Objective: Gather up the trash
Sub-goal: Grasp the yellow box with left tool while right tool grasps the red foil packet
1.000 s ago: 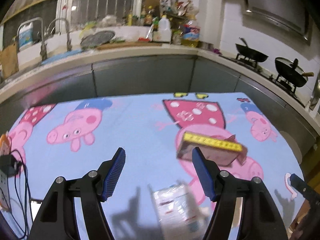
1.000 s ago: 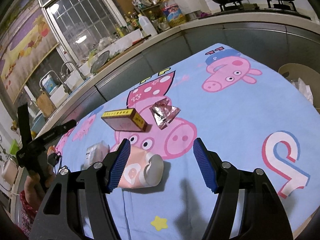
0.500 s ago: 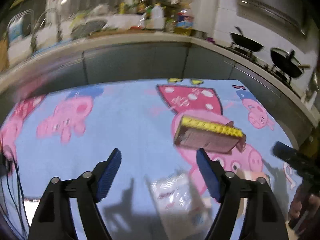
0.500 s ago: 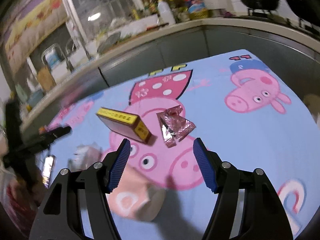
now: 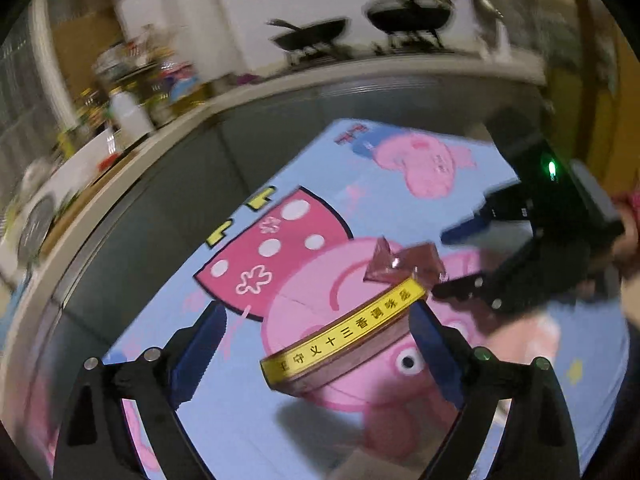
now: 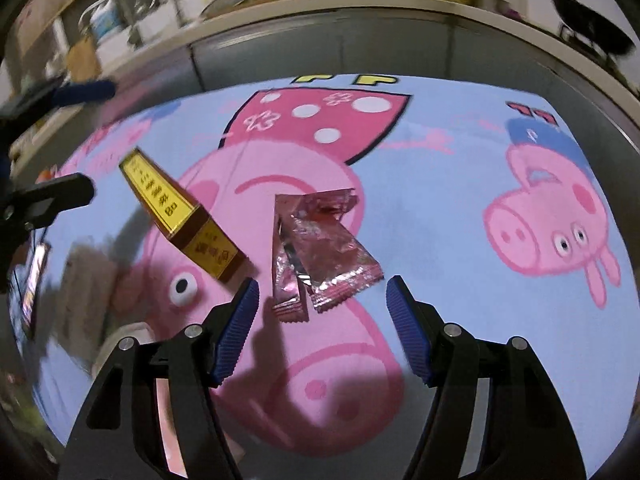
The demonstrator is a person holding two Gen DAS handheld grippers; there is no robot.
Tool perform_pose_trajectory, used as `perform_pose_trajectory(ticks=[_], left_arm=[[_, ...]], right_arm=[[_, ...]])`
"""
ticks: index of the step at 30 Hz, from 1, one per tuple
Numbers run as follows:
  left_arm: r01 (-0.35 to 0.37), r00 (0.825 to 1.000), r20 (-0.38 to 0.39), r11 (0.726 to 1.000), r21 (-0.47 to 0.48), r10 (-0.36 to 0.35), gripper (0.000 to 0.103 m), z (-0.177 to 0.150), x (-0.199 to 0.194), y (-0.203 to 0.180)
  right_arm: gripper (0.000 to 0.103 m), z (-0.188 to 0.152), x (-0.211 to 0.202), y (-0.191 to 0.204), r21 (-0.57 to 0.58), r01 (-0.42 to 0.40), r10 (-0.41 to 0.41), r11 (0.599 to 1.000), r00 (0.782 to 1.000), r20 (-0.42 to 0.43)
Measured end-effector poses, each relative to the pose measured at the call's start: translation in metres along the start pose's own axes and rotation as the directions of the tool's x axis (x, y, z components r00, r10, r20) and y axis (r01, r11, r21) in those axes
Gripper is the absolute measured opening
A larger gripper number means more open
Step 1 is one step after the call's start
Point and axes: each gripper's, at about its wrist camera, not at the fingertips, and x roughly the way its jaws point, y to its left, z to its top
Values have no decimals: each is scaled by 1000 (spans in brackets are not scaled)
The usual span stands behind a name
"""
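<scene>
Collection appears to be at its opening stage, since nothing is being gripped. In the right wrist view, the right gripper is standing with its tongs apart, framing the crumpled pink foil wrapper at frame centre, still lying on the cartoon-pig tablecloth. The yellow-and-brown box is resting at centre left, just beside the wrapper. In the left wrist view, the left gripper is likewise holding its tongs apart around the box at lower centre, not touching it. The box's yellow band is showing Chinese print, seemingly "王守义十三香调味品", though blur is limiting certainty. No bin is showing.
</scene>
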Motion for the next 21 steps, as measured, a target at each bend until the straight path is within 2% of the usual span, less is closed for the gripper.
perform_pose_trajectory(ticks=[4,6,9,10,11,12,13,14,15,17,21], left_arm=[[46,998,-51,987,152,-39,91,2,20,-10],[60,996,-80,976,209,-44,87,-1,29,-18],[92,987,-155,952,291,-48,74,-5,47,-29],[105,983,-176,946,306,-52,65,-7,51,-31],[121,978,-202,939,321,-57,57,-10,56,-35],[120,977,-209,936,331,-51,56,-11,58,-37],[124,975,-215,932,339,-51,49,-13,59,-38],[149,970,-229,933,327,-75,29,-13,59,-38],[161,967,-238,937,311,-87,29,-12,59,-38],[155,970,-225,948,276,-93,25,-10,56,-35],[162,970,-210,967,194,-121,23,-1,51,-27]], right_arm=[[67,5,8,5,-59,12,-12,998,1000,3],[67,6,10,6,-79,20,-20,997,1000,9],[67,5,10,6,-97,22,-20,995,999,26],[63,4,10,7,-105,26,-23,994,999,32],[50,3,9,7,-118,40,-35,992,999,41],[41,1,7,7,-131,23,-17,991,999,47],[28,1,5,7,-133,20,-14,991,999,49],[19,0,3,6,-135,24,-17,991,998,53],[13,-1,1,5,-136,19,-11,991,998,56],[13,-3,-4,4,-129,20,-11,991,997,73],[9,-9,-21,-3,-98,21,-10,995,994,111]])
